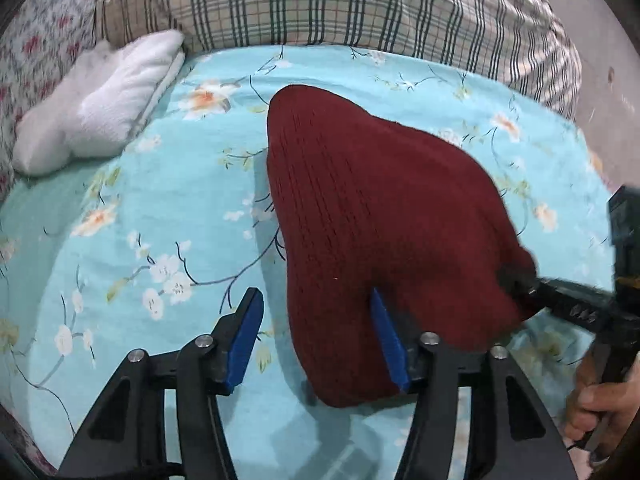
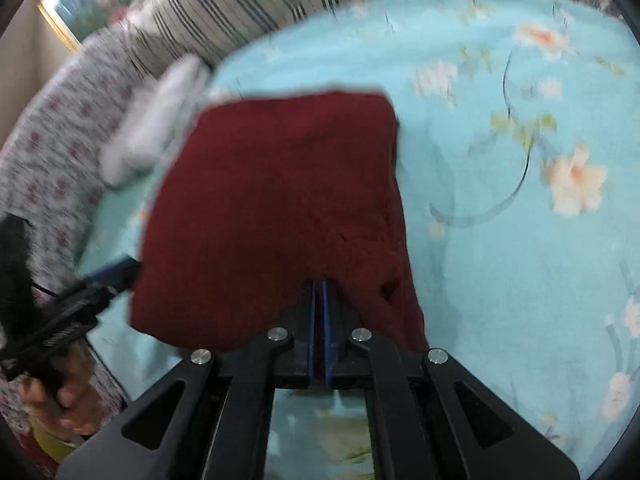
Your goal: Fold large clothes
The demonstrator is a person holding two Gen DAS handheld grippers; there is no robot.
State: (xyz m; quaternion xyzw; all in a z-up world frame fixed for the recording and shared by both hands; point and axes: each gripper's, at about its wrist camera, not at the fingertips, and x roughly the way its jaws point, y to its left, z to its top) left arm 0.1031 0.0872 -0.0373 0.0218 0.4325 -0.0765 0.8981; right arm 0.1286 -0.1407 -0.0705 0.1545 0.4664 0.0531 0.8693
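Two grippers are working over the bed sheet (image 1: 132, 208), which is lying under the checked blanket (image 1: 320, 4). We are seeing the dark red sweater (image 1: 380, 208) lying folded on the sheet, with a white pillow (image 1: 104, 108) well apart from it. We are holding the right gripper (image 2: 319, 292) clamped on the sweater's near edge, while the left gripper (image 1: 316, 312) is standing with jaws apart, one finger (image 1: 384, 332) touching the sweater.

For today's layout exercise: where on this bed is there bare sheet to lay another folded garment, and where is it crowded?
Free: the floral sheet between the white pillow and the maroon sweater, and the sheet on the sweater's other side, seen in the right wrist view. Crowded: the strip along the plaid bedding and around both hand-held grippers.
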